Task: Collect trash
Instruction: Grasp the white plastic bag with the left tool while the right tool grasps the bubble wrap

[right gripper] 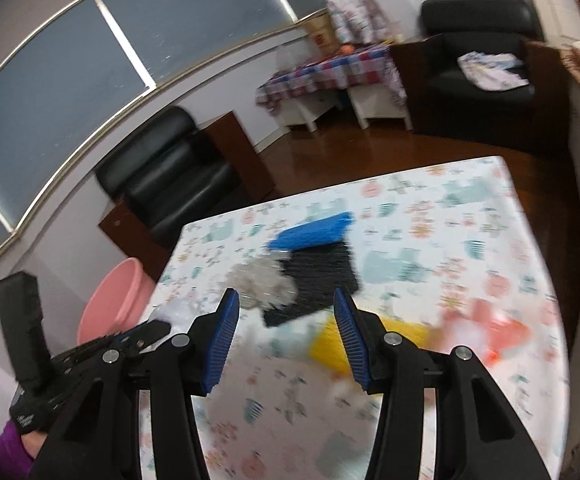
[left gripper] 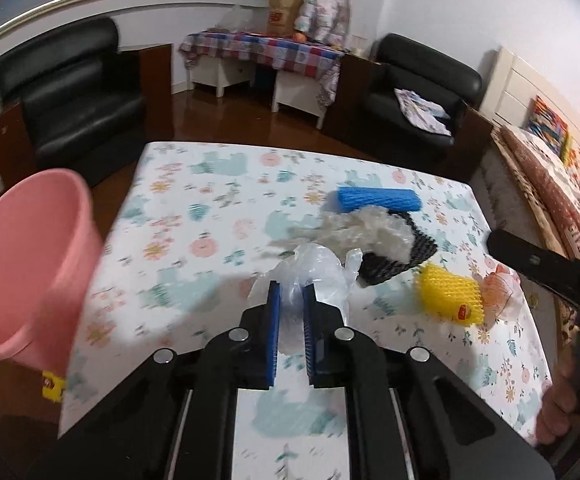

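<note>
My left gripper [left gripper: 293, 296] is shut on a crumpled clear plastic bag [left gripper: 317, 272], which bulges out between and beyond the blue pads, just above the table. Beyond it on the floral tablecloth [left gripper: 210, 208] lie a blue foam net [left gripper: 377, 199], a white plastic wad [left gripper: 353, 232], a black foam net [left gripper: 401, 258], a yellow foam net [left gripper: 449, 296] and an orange-tinted wrapper [left gripper: 503, 286]. My right gripper [right gripper: 285, 296] stands open over the table with nothing between its pads; the black net [right gripper: 317, 276] and yellow net [right gripper: 325, 346] lie under and ahead of it.
A pink bucket [left gripper: 22, 264] stands off the table's left edge, also visible as the pink bucket [right gripper: 110, 304] in the right wrist view. Black armchairs [left gripper: 70, 92] and a low checked-cloth table [left gripper: 266, 50] stand across the wooden floor. A bed [left gripper: 549, 176] borders the right side.
</note>
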The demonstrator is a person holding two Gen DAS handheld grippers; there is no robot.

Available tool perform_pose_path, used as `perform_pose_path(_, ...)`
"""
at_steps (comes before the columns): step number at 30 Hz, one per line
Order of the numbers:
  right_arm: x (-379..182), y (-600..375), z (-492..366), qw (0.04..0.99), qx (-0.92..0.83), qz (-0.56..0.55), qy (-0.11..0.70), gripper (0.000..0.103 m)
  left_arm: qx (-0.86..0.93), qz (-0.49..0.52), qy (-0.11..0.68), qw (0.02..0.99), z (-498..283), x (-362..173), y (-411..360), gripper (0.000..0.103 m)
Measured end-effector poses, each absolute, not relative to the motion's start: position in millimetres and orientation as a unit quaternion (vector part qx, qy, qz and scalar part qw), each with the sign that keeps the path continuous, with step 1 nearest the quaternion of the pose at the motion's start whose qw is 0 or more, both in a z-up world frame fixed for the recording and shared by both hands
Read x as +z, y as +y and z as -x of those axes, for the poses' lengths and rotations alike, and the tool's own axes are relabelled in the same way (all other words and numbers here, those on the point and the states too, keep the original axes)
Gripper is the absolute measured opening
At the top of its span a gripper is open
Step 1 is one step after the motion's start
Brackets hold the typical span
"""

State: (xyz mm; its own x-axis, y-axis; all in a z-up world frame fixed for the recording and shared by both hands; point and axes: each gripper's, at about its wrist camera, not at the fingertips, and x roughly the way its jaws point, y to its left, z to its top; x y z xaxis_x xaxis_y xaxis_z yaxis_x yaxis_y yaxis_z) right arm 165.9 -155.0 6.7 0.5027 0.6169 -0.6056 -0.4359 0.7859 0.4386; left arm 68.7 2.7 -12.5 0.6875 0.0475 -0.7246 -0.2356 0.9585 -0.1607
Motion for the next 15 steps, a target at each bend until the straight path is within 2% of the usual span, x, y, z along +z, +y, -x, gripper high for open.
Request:
perform_pose_path(3,-2,-132,-180,0.853,0.318,-0.092,0.404,0.057,0.096,0.139,0.382,0.909,-55,-7,15,0.01)
perform_pose_path(11,-21,-92,-200,0.844,0.33,-0.041,0.42,0.058,0.129,0.153,0.374,0.905,-32,0,35,0.01)
perform_pose_path(14,-29,-90,-202,0.841,0.327,-0.042,0.428,0.056,0.133,0.153,0.372,0.906,-26,3,37,0.01)
perform_pose_path(15,-30,-89,-202,0.841,0.326,-0.04,0.43,0.049,0.133,0.154,0.37,0.906,-24,4,38,0.01)
